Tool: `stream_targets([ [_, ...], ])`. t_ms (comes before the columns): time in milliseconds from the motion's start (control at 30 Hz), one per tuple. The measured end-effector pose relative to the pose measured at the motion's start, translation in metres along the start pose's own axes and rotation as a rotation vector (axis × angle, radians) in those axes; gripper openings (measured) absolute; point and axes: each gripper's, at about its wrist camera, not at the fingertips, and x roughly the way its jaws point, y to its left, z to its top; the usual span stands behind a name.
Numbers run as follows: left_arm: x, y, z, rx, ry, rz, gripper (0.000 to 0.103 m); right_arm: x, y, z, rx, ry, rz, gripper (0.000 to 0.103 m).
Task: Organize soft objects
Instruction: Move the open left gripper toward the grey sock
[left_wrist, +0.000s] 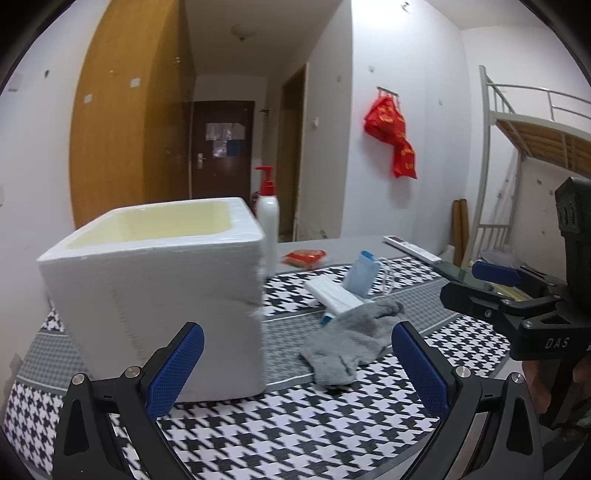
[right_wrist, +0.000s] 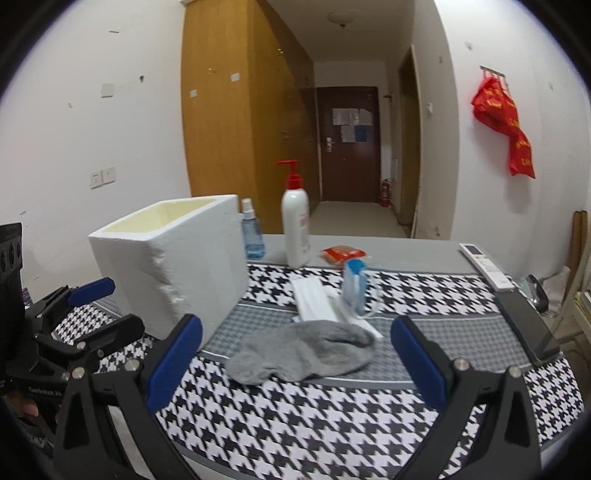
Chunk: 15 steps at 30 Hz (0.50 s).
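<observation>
A crumpled grey sock (left_wrist: 351, 339) (right_wrist: 303, 350) lies on the houndstooth cloth (left_wrist: 295, 435) (right_wrist: 314, 417). Behind it rest a white folded face mask (left_wrist: 334, 291) (right_wrist: 314, 301) and a blue mask pack (left_wrist: 362, 275) (right_wrist: 354, 286). A white foam box (left_wrist: 159, 291) (right_wrist: 173, 258), open at the top, stands to the left. My left gripper (left_wrist: 297, 365) is open, just short of the box and the sock. My right gripper (right_wrist: 295, 363) is open too, its fingers either side of the sock in view but nearer the camera. Each gripper also shows in the other's view, the right (left_wrist: 491, 284) and the left (right_wrist: 107, 306).
A white pump bottle (left_wrist: 267, 225) (right_wrist: 295, 225) with a red top stands behind the box, beside a small blue spray bottle (right_wrist: 253, 236). A red packet (left_wrist: 304, 256) (right_wrist: 341, 254), a white remote (left_wrist: 410, 249) (right_wrist: 484, 266) and a dark phone (right_wrist: 528, 325) lie further right.
</observation>
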Motion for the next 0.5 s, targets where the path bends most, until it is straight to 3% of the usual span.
stream_targets([
  [500,0.022,-0.034,-0.004,0.058,0.042,-0.061,0.102,0.004,-0.034,-0.007,0.052,0.022,-0.024,0.103],
])
